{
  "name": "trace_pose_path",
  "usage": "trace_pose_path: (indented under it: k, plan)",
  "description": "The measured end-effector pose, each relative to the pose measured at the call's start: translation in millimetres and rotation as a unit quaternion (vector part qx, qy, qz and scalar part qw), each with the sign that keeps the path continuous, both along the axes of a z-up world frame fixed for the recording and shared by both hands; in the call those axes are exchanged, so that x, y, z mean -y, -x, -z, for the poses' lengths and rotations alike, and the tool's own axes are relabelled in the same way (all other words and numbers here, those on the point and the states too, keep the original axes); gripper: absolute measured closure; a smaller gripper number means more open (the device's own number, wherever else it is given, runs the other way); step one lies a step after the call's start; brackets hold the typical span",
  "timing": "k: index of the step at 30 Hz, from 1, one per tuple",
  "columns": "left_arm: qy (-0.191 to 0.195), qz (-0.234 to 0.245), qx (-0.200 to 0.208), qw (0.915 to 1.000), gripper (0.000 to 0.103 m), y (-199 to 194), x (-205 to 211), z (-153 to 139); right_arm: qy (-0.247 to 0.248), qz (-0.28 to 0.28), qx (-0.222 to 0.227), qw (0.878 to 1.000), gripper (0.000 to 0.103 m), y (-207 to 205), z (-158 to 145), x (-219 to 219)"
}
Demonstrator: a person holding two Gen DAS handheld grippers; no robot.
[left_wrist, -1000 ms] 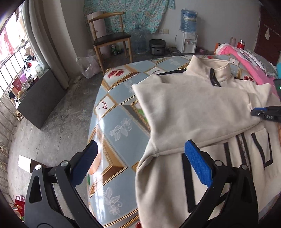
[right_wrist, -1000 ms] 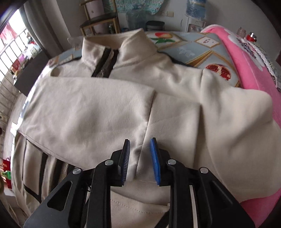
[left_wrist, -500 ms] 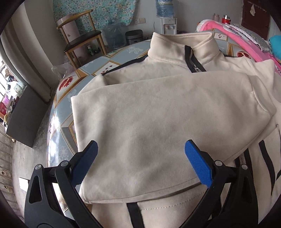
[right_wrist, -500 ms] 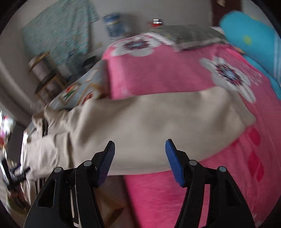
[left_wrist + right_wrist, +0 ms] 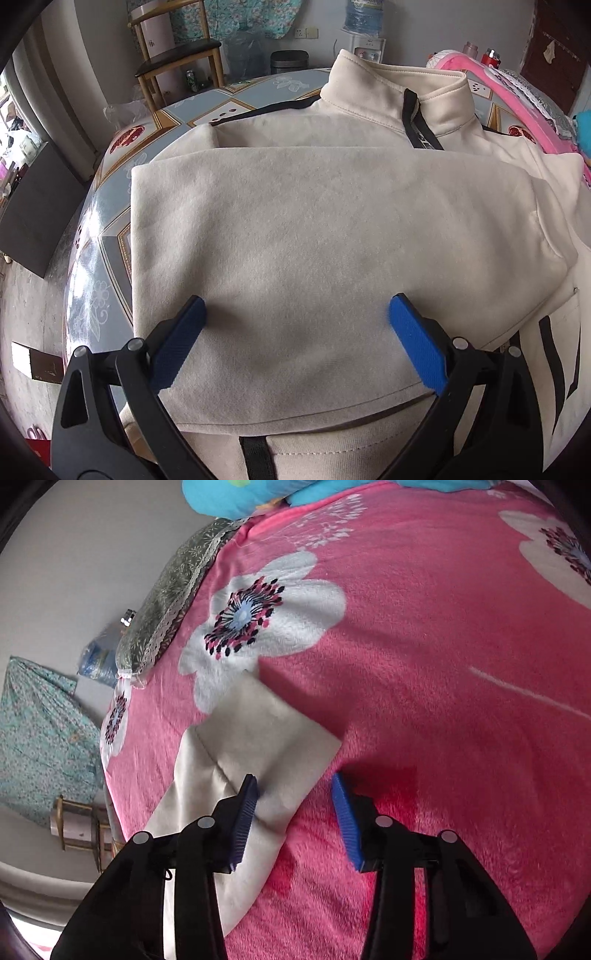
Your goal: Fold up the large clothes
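Note:
A cream zip jacket (image 5: 332, 229) with black stripes lies on the tiled table (image 5: 110, 221), one sleeve folded flat across its chest, collar (image 5: 399, 96) at the far side. My left gripper (image 5: 295, 321) is open and empty, low over the folded sleeve near its front hem. The other cream sleeve (image 5: 255, 738) stretches onto the pink flowered blanket (image 5: 424, 664). My right gripper (image 5: 293, 794) is open and empty, straddling the cuff end's lower edge; its left fingertip (image 5: 245, 805) lies over the cuff, the right one over the blanket.
A wooden chair (image 5: 177, 62), water dispenser (image 5: 364, 33) and dark bin (image 5: 288, 61) stand beyond the table. A dark cabinet (image 5: 33, 206) is at the left. The pink blanket (image 5: 509, 96) borders the table's right. A grey pillow (image 5: 173, 590) and blue cushion (image 5: 258, 494) lie on the blanket.
My right gripper opened wider and swung from the jacket's body out along the sleeve to its cuff on the blanket. My left gripper moved right and in over the folded sleeve.

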State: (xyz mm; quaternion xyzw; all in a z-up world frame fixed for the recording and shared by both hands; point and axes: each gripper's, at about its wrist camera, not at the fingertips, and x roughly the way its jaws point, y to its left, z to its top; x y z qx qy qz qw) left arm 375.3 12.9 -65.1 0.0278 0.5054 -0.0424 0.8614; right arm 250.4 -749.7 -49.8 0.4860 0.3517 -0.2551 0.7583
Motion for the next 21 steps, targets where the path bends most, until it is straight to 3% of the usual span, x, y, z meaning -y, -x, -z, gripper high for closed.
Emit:
trace_pose_path:
  k: [3,5,9,13,17,21]
  plan:
    - [0.001,0.001,-0.002,1.0,0.006,1,1,0,0.007,-0.002,-0.003,1.0,0.085,-4,0,4]
    - [0.001,0.0,-0.004,1.0,0.006,0,1,0,0.019,-0.004,0.001,1.0,0.09,-5,-9,1]
    - [0.001,0.0,-0.012,0.9999,0.006,-2,2,-1,0.07,-0.02,0.022,0.997,0.091,-2,-49,-15]
    - [0.001,0.003,-0.013,0.9999,0.006,-3,0,-1,0.113,-0.055,0.063,0.99,0.091,-8,-109,-44]
    - [0.001,0.006,-0.01,0.9999,0.006,-2,-1,0,0.156,-0.115,0.117,0.974,0.091,-22,-179,-101]
    - [0.003,0.012,-0.002,0.9999,0.006,1,-1,0,0.193,-0.196,0.176,0.945,0.091,-39,-243,-186]
